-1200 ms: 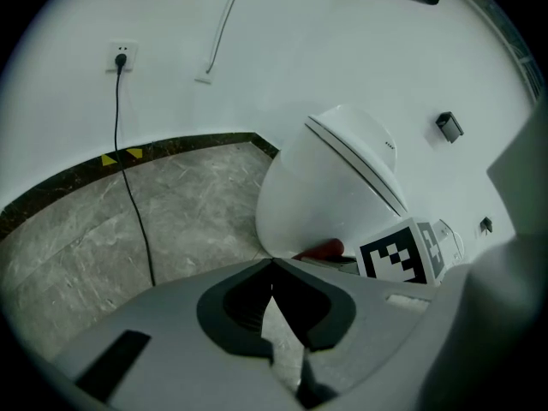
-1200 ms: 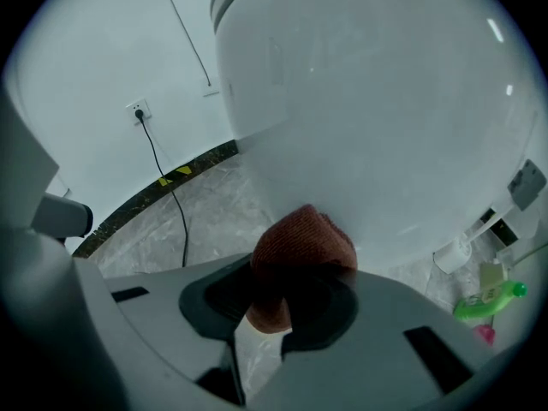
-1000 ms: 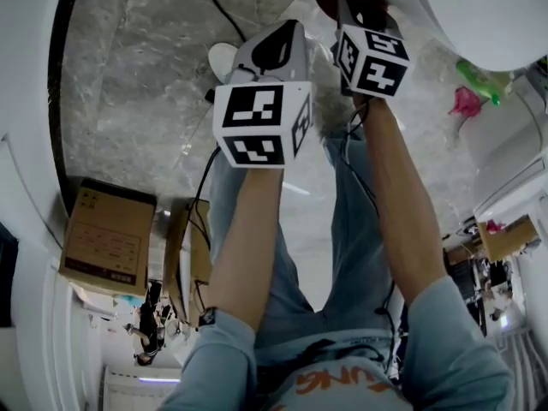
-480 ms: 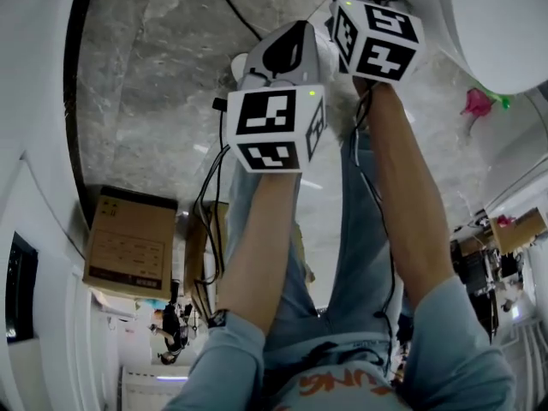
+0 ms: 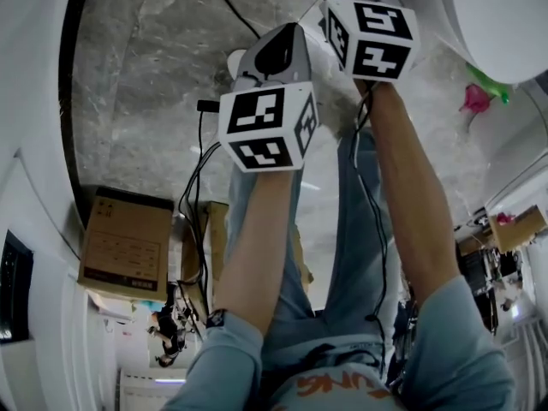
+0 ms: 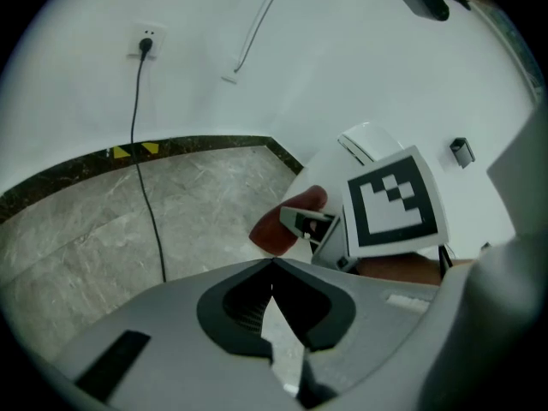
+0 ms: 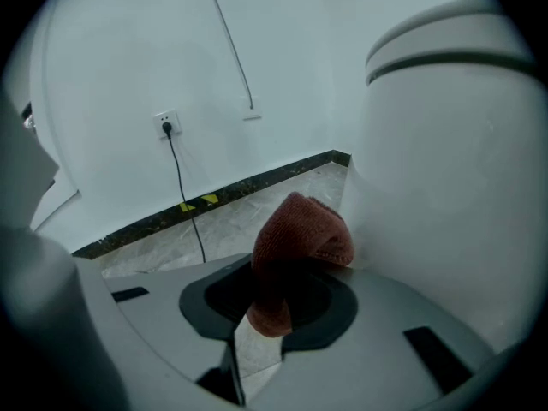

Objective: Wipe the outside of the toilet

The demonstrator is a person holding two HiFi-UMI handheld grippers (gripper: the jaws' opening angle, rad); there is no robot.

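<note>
The white toilet [image 5: 488,15] fills the head view's top right, and its curved outer wall [image 7: 454,195] rises at the right of the right gripper view. My right gripper [image 7: 287,268] is shut on a red-brown cloth [image 7: 300,234], which lies against the toilet's lower side. In the head view only its marker cube [image 5: 372,37] shows well. My left gripper [image 6: 274,268] is shut and holds nothing. It hangs just left of the right one, above the grey marble floor [image 5: 145,84]. From the left gripper view I see the cloth [image 6: 282,225] beside the right gripper's cube [image 6: 394,204].
A black cable [image 5: 201,169] runs over the floor from a wall socket [image 6: 147,41]. Cardboard boxes [image 5: 124,242] stand by the left wall. A green bottle [image 5: 488,80] and a pink item [image 5: 475,99] lie beyond the toilet at the right. The person's legs are below the arms.
The right gripper with the cloth has moved a little forward along the toilet's side, toward the head view's top edge. The left gripper has hardly moved.
</note>
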